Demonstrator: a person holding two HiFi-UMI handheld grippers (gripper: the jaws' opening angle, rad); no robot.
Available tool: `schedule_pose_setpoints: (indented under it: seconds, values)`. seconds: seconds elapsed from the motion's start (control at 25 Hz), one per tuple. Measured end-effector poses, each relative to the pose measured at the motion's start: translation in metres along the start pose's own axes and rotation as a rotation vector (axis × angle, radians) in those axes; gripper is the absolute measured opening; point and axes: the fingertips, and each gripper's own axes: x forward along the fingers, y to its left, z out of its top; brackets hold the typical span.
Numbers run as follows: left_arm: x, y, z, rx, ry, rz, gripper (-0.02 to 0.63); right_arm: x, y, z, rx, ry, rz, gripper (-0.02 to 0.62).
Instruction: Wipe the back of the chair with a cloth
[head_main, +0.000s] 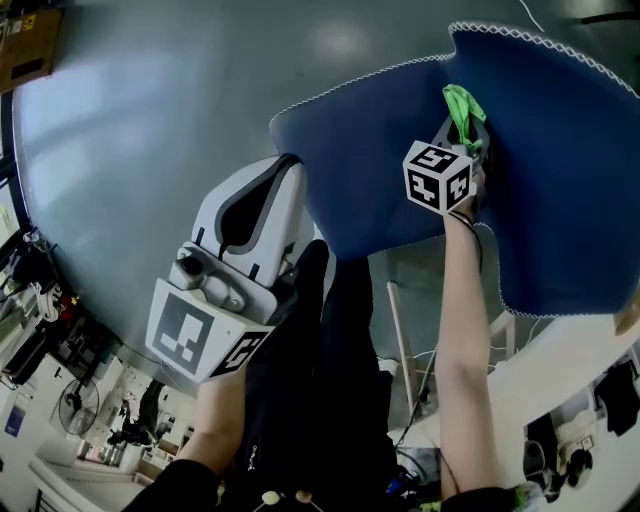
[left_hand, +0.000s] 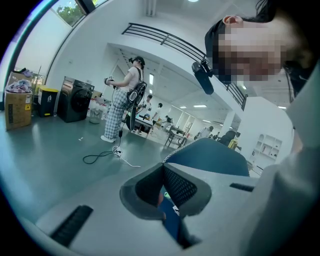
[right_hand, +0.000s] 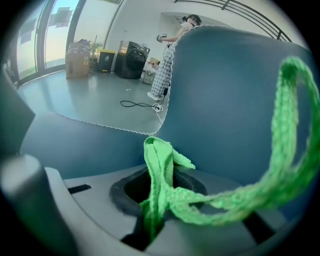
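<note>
The chair back (head_main: 560, 170) is dark blue with a white stitched edge and fills the upper right of the head view. My right gripper (head_main: 465, 125) is shut on a green cloth (head_main: 462, 103), which it presses against the chair back's face. In the right gripper view the cloth (right_hand: 160, 165) rises folded from between the jaws of the right gripper (right_hand: 152, 210), and a loose strip curls to the right before the blue chair back (right_hand: 225, 90). My left gripper (head_main: 290, 162) sits at the chair back's left edge. Its jaws are together with blue fabric (left_hand: 172, 212) between them.
A person with a headset (left_hand: 122, 100) stands across the grey floor (head_main: 150, 100), near a cable (left_hand: 107, 155), a black machine (left_hand: 75, 100) and a cardboard box (left_hand: 17, 107). A white tube (head_main: 400, 340) shows under the chair back. A white table (head_main: 560, 370) lies at the lower right.
</note>
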Motion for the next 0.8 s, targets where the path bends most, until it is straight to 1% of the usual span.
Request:
schedule_pose_setpoints:
  seconds: [0.12, 0.2, 0.32, 0.44, 0.52, 0.6, 0.72, 0.8]
  values:
    - [0.0, 0.014, 0.0, 0.002, 0.001, 0.004, 0.002, 0.003, 0.007, 0.009, -0.003, -0.016, -0.012, 0.044]
    - [-0.001, 0.017, -0.001, -0.001, -0.003, 0.005, 0.002, -0.006, 0.003, 0.019, 0.013, -0.045, -0.027, 0.044]
    - [-0.006, 0.009, 0.0, -0.007, -0.009, -0.004, 0.002, -0.041, -0.008, 0.035, 0.048, -0.123, -0.036, 0.044]
    - [-0.004, 0.007, 0.004, -0.009, -0.02, -0.014, 0.002, -0.072, -0.02, 0.06, 0.079, -0.205, -0.052, 0.044]
    - [-0.001, 0.006, 0.01, -0.006, -0.031, -0.026, 0.002, -0.088, -0.032, 0.078, 0.107, -0.249, -0.069, 0.044]
    - [-0.001, -0.005, 0.016, -0.001, -0.04, -0.039, 0.002, -0.111, -0.051, 0.089, 0.128, -0.302, -0.092, 0.044]
    - [-0.007, -0.026, 0.021, 0.009, -0.046, -0.056, 0.002, -0.156, -0.083, 0.102, 0.151, -0.406, -0.137, 0.044]
    - [-0.011, -0.03, 0.024, 0.016, -0.045, -0.059, 0.002, -0.183, -0.1, 0.118, 0.168, -0.482, -0.18, 0.044]
